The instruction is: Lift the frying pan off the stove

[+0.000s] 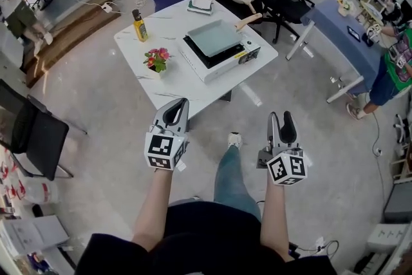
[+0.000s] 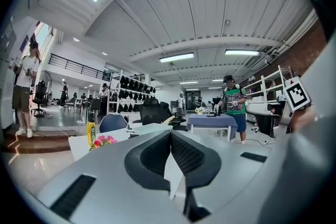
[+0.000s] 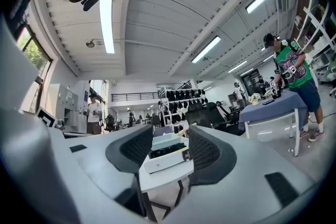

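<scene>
L claw [image 1: 181, 102] pressed together at the tips, nothing in it; same in the left gripper view [image 2: 170, 132]. R claw [image 1: 281, 116] spread, pads apart w/ nothing pinched. Thru its gap [image 3: 170, 138] I only see the stove [image 3: 169, 161] far ahead, frying pan [image 3: 167, 140] on top.

Both claws are over the floor, short of the surface [image 1: 174, 84] and well apart from it. Frying pan [image 1: 215, 37] is ahead, btwn the lines of my 2 claws: square, pale green, sitting on the white stove [image 1: 212, 61], wooden handle [image 1: 248, 22] sticking out away from me, to the R. Ahead of L claw: flowers [image 1: 158, 59] near the stove, yellow bottle [image 1: 140, 26] farther off.
</scene>
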`<state>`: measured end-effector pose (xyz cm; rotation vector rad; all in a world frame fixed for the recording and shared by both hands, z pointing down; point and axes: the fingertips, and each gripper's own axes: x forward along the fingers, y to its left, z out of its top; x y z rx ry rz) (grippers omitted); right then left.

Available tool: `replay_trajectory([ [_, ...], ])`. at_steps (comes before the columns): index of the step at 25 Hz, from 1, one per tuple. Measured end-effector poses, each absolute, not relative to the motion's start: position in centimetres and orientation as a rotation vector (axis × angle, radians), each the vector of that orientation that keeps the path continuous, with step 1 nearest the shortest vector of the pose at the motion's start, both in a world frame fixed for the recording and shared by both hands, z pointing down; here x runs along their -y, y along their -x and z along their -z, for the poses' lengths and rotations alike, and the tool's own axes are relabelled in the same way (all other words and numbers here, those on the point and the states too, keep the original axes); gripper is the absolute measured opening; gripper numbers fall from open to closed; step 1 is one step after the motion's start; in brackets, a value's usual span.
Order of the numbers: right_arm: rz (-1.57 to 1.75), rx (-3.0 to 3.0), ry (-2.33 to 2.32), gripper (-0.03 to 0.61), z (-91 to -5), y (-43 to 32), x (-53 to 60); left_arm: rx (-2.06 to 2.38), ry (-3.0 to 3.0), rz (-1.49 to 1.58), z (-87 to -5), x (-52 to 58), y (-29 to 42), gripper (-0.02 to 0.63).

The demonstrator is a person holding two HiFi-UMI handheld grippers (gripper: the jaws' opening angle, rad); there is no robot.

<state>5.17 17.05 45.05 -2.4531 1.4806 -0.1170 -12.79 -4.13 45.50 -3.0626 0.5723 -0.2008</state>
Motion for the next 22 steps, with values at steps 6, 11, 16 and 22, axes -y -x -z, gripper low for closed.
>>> replay_trajectory([
  [6,0.101,-1.601,2.391,0.201,-45.7,-17.0,-8.6,-0.801,3.027,0.133,-46.6,10.9,4.9,0.02],
  [11,0.097,-1.74,2.303,0.201,-44.4,-26.1,-0.9,-0.994,2.961,0.135,-45.2,16.3,-0.7,0.02],
  [16,0.104,-1.882,2.198,0.201,-43.7,-30.9,6.4,-1.208,2.907,0.203,-45.4,21.2,-2.9,0.02],
  [22,0.123,-2.038,2.107,0.199,-43.3,-35.1,13.1,-1.444,2.787,0.188,-45.1,25.1,-3.8,0.02],
])
